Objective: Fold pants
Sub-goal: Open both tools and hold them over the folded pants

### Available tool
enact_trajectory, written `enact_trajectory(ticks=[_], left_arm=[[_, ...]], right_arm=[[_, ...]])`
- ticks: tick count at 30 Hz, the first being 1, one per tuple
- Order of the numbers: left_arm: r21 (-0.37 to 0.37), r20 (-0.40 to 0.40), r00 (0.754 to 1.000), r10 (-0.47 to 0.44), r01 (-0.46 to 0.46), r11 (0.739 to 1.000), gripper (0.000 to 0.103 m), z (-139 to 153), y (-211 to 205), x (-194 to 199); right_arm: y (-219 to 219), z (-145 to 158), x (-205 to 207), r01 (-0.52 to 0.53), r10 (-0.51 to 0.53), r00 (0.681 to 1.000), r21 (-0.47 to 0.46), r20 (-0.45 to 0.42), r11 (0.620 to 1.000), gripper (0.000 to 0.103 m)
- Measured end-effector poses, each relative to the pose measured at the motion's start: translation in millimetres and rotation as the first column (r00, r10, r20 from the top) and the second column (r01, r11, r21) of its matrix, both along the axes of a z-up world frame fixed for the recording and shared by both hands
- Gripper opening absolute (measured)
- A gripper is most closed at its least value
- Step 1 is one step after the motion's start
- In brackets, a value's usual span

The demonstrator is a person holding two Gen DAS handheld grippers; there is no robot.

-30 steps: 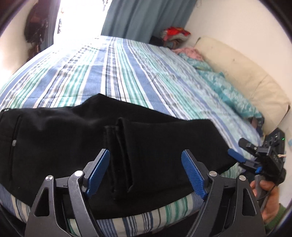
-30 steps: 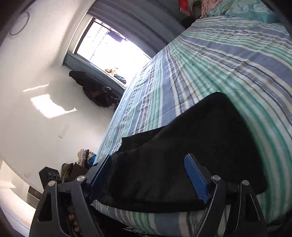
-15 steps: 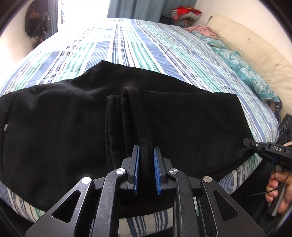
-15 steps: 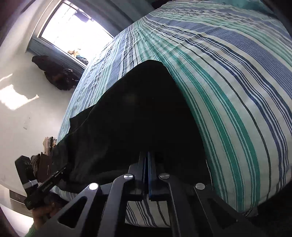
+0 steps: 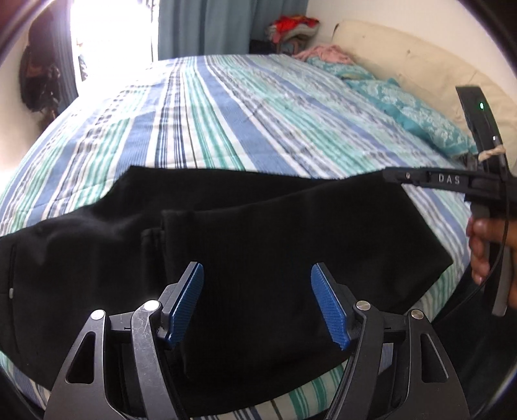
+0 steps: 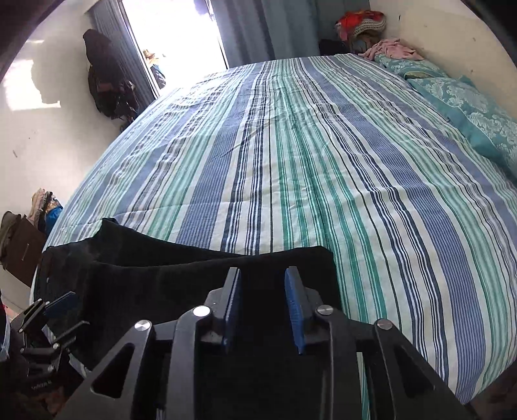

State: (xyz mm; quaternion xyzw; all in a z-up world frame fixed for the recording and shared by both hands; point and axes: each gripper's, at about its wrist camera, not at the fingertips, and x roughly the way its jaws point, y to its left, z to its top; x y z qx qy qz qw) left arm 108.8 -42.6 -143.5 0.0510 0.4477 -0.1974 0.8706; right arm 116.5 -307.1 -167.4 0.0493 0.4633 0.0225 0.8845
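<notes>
Black pants (image 5: 258, 226) lie folded along the near edge of the striped bed (image 5: 258, 113). My left gripper (image 5: 258, 303) hovers over their near part. Its jaws are opening, and the blue pads stand wide apart and clear of the cloth below. In the right wrist view my right gripper (image 6: 263, 303) sits over the pants (image 6: 161, 278) near their right end. Its jaws are opening too, with a narrow gap and the pads not pressing. The right gripper (image 5: 436, 179) also shows at the right of the left wrist view, held by a hand (image 5: 481, 245).
The striped sheet (image 6: 323, 161) stretches far beyond the pants. Teal pillows (image 6: 468, 106) and a cream cushion (image 5: 404, 55) line the right side. A clothes pile (image 5: 294, 27) sits in the far corner. Dark garments (image 6: 106, 84) hang on the left wall.
Both grippers closed on the pants half a second ago and have now let go, their jaws apart again. The right wrist view has swung round to face up the bed.
</notes>
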Motion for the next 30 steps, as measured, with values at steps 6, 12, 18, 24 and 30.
enact_trajectory(ticks=[6, 12, 18, 24, 30], left_arm=[[0.076, 0.006, 0.999, -0.032, 0.032, 0.997, 0.072, -20, -7, -10], [-0.043, -0.024, 0.999, 0.032, -0.033, 0.999, 0.072, -8, 13, -15], [-0.111, 0.04, 0.996, 0.077, -0.072, 0.991, 0.073, 14, 25, -25], [-0.084, 0.057, 0.982, 0.179, -0.174, 0.981, 0.078, 11, 45, -19], [-0.009, -0.012, 0.981, 0.192, -0.192, 0.981, 0.078, -23, 51, -16]], right_arm=[[-8, -54, 14, 0.0, -0.007, 0.992, -0.054, -0.128, 0.999, 0.042], [-3, -9, -33, 0.021, -0.021, 1.0, -0.045, 0.011, 0.999, 0.048], [23, 5, -107, 0.059, -0.054, 0.988, -0.031, 0.146, 0.998, 0.072], [40, -6, -109, 0.01, 0.0, 0.991, -0.076, 0.135, 0.997, 0.072], [48, -38, -96, -0.019, 0.023, 0.999, -0.084, 0.04, 0.996, 0.074]])
